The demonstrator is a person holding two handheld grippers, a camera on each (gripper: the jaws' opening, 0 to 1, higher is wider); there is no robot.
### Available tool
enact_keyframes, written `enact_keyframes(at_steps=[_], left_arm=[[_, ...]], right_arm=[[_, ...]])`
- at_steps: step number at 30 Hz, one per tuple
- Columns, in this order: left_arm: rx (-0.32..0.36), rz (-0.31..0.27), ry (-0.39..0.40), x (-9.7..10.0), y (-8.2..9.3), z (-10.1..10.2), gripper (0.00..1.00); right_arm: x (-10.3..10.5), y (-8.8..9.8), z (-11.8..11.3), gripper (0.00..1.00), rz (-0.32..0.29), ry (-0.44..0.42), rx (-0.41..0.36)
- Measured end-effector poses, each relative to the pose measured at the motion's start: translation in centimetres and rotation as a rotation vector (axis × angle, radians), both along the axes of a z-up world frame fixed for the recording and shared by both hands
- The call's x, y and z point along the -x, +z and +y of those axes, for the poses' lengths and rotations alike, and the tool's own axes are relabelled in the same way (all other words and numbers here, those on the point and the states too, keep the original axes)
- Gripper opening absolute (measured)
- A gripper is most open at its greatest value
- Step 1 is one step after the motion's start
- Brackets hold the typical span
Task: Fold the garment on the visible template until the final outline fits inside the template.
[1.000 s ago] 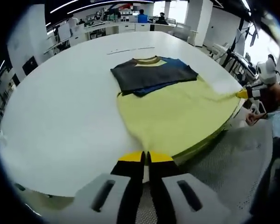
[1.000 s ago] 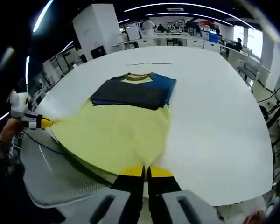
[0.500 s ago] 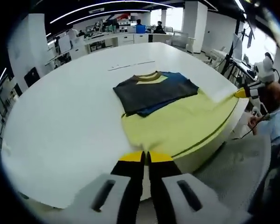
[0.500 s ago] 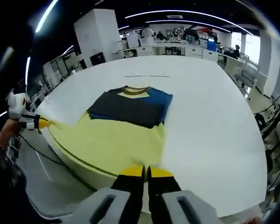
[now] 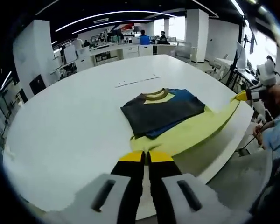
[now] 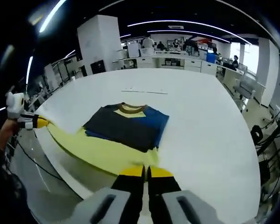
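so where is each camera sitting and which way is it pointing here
Left gripper view: rides on the left gripper, shut on the yellow hem, looking across the white table at the garment; the right gripper and a person's arm show at right.
Right gripper view: rides on the right gripper, facing the same garment; the left gripper shows at left.
Both views share the garment, the table and the office behind.

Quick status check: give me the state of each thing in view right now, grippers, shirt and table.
Left gripper: shut on the shirt's yellow hem corner.
Right gripper: shut on the other hem corner.
Shirt: sleeves folded in over the chest, collar visible; yellow lower half lifted off the table and stretched between the grippers.
Table: white, round; the shirt's upper part lies flat on it.
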State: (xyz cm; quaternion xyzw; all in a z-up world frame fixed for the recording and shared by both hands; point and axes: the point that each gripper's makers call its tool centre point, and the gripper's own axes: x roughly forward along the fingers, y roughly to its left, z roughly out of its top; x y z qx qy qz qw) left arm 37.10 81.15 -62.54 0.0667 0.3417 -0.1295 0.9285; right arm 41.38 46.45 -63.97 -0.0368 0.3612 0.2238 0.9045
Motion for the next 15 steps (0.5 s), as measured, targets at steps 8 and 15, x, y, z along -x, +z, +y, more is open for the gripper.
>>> enact_keyframes(at_steps=[8,15], left_arm=[[0.004,-0.047,0.019,-2.0,1.5,0.3,0.00],[0.025,-0.079,0.052,-3.9,2.5,0.9,0.00]], right_arm=[[-2.3,1.9,0.7,0.00,-0.053,0.015,0.012],[-5.1,3.1,1.3,0.00,-0.098,0.006,0.001]])
